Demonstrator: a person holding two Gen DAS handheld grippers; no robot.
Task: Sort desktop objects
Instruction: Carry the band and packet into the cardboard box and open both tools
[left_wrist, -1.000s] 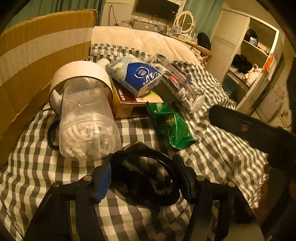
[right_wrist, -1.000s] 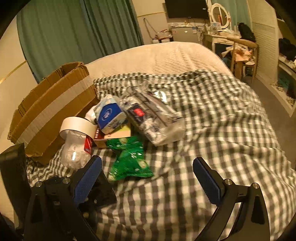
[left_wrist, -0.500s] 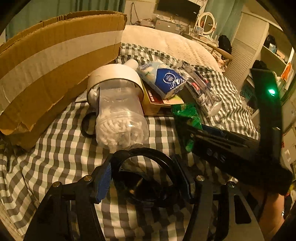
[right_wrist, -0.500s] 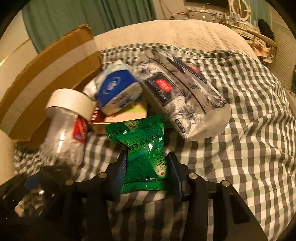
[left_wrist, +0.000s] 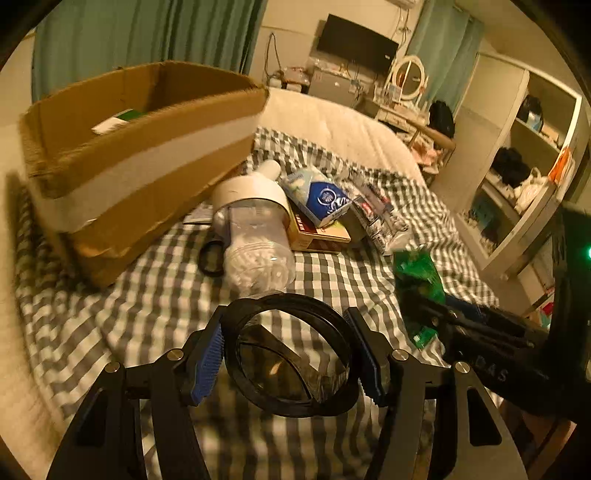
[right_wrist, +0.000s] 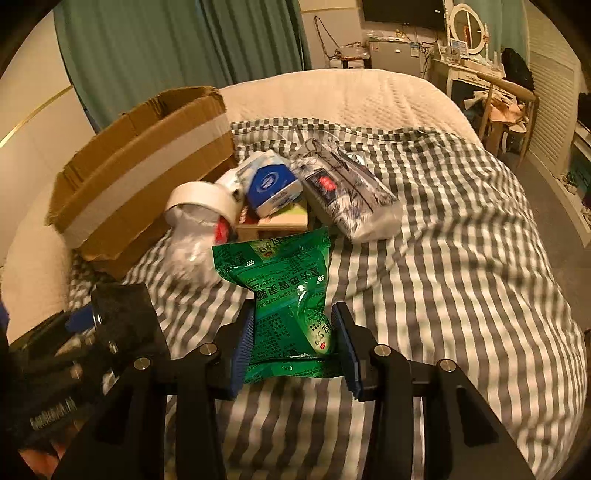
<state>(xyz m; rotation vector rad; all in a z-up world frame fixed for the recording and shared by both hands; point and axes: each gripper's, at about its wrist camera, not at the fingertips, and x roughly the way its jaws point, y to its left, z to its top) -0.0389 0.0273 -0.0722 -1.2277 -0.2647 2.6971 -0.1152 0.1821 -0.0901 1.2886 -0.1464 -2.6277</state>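
My left gripper (left_wrist: 291, 354) is shut on a black ring-shaped roll of tape (left_wrist: 314, 400), held above the checked bedspread. My right gripper (right_wrist: 293, 343) is shut on a green foil packet (right_wrist: 280, 273), lifted off the bed; the same green packet (left_wrist: 417, 273) shows at the right of the left wrist view. An open cardboard box (left_wrist: 140, 162) with a white tape band stands at the left, also seen as the box (right_wrist: 136, 177) in the right wrist view. Beside it lie a clear jar with a white lid (left_wrist: 255, 236), a blue tissue pack (left_wrist: 317, 195) on a flat carton (left_wrist: 317, 236), and a printed plastic pack (right_wrist: 347, 195).
A small black ring (left_wrist: 210, 254) lies by the jar. The checked bedspread (right_wrist: 461, 258) spreads wide to the right, with a white quilt (right_wrist: 332, 96) behind. Shelves (left_wrist: 524, 166), a dresser with a round mirror (right_wrist: 467, 26) and a chair stand beyond the bed.
My right gripper closed on the green packet and lifted it. My left gripper rose with the black tape roll and drew back, bringing the inside of the box into view.
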